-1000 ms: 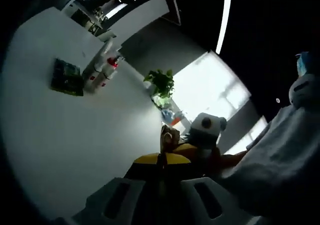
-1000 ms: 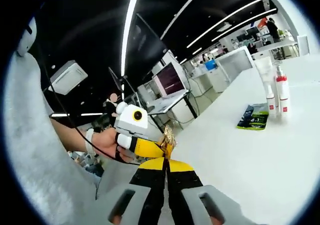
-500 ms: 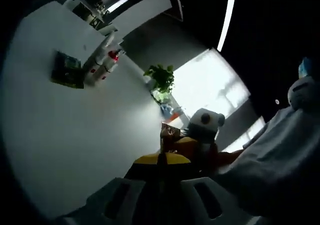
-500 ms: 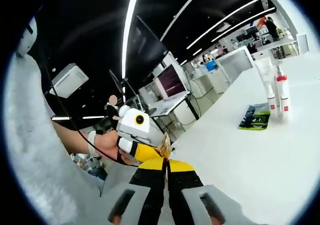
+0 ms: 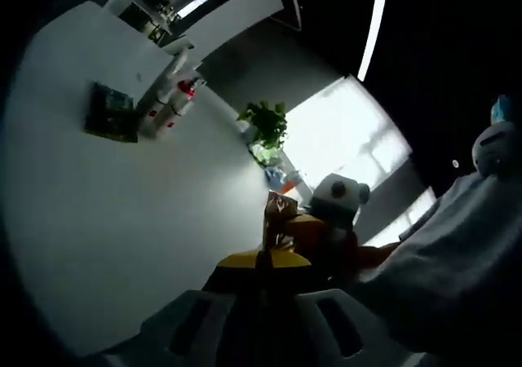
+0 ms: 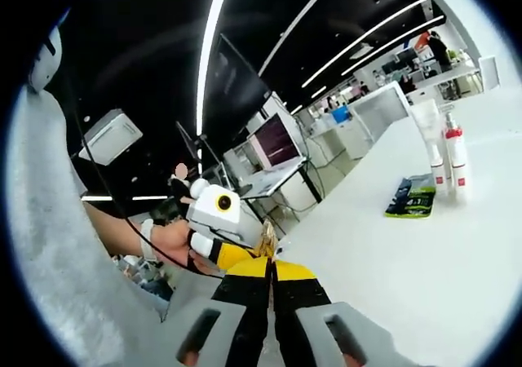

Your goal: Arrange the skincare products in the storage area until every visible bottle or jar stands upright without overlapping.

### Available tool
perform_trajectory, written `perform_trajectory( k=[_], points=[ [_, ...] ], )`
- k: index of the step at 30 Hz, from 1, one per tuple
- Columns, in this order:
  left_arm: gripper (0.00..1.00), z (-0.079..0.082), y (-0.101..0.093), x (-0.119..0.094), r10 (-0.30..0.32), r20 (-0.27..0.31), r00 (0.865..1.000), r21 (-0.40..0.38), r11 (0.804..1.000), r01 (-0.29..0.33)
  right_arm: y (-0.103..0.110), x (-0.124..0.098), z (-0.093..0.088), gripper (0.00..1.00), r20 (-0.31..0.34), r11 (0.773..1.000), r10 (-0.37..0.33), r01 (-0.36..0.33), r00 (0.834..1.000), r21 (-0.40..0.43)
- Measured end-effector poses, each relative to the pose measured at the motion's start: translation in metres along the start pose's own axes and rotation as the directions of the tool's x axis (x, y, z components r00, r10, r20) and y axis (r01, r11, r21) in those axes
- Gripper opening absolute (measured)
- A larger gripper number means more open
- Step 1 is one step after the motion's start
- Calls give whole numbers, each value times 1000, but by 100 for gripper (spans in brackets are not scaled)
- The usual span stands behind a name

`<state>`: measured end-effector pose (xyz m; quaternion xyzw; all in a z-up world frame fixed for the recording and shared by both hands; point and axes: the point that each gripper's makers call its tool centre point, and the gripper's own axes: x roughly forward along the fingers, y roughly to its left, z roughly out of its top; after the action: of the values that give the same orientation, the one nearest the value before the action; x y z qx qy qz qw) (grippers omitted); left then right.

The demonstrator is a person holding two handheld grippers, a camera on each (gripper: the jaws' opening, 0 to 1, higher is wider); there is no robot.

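Bottles (image 6: pixel 444 159) far, labels unreadable; both hand-held grippers (image 5: pixel 261 261) (image 6: pixel 271 265) closed, pinching unclear brown scrap.

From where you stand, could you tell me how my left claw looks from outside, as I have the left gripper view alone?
Observer: In the right gripper view the left claw is shut, tip to tip with the shut right claw. A small gold sachet sticks up where they meet; I cannot tell which one pinches it.
Operator: Thank you. What is carrying the left claw?
Observer: A hand with a band at the wrist grips it.
Operator: And the bottles across the table?
Observer: Two red-capped bottles stand upright next to a taller white tube, with a dark green packet lying flat beside them.
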<state>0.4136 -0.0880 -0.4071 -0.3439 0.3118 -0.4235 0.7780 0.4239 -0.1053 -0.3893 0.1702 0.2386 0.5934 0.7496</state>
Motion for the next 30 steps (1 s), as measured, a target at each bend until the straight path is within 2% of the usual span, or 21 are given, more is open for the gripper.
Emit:
perform_trajectory(
  k=[6, 9, 10, 13, 16, 21, 23, 24, 25, 27, 30],
  points=[
    [0, -3, 3, -3, 16, -13, 1000, -19, 1000, -16, -1, 1, -7, 0, -38, 994, -40, 36, 998, -100],
    [0, 2, 8, -4, 40, 5, 999, -33, 999, -40, -6, -1, -5, 12, -32, 989, -84, 80, 996, -126],
    [0, 4, 9, -5, 50, 12, 999, -36, 998, -49, -7, -2, -4, 13, -24, 988, -87, 83, 996, -132],
    [0, 10, 13, -11, 63, 24, 998, -38, 997, -62, -10, -3, -5, 10, -28, 984, -106, 101, 994, -146],
    [0, 14, 16, -16, 81, 35, 996, -46, 996, -79, -12, -5, -4, 12, -24, 977, -131, 125, 991, -173],
    [0, 21, 22, -24, 112, 63, 992, -62, 992, -108, -17, -6, -8, 9, -48, 949, -200, 182, 979, -257],
    [0, 24, 25, -27, 126, 71, 989, -64, 991, -122, -24, -7, -14, 10, -79, 927, -246, 211, 966, -309],
    [0, 25, 25, -29, 127, 73, 989, -65, 990, -123, -26, -7, -17, 11, -99, 906, -276, 224, 956, -360],
    [0, 26, 25, -29, 128, 76, 989, -65, 990, -123, -26, -5, -18, 13, -97, 897, -286, 230, 953, -378],
    [0, 32, 25, -32, 132, 95, 987, -65, 990, -126, -28, -3, -28, 13, -148, 871, -321, 230, 935, -435],
    [0, 36, 26, -33, 138, 107, 985, -65, 989, -131, -26, -3, -37, 14, -170, 811, -344, 201, 923, -549]
  ],
)
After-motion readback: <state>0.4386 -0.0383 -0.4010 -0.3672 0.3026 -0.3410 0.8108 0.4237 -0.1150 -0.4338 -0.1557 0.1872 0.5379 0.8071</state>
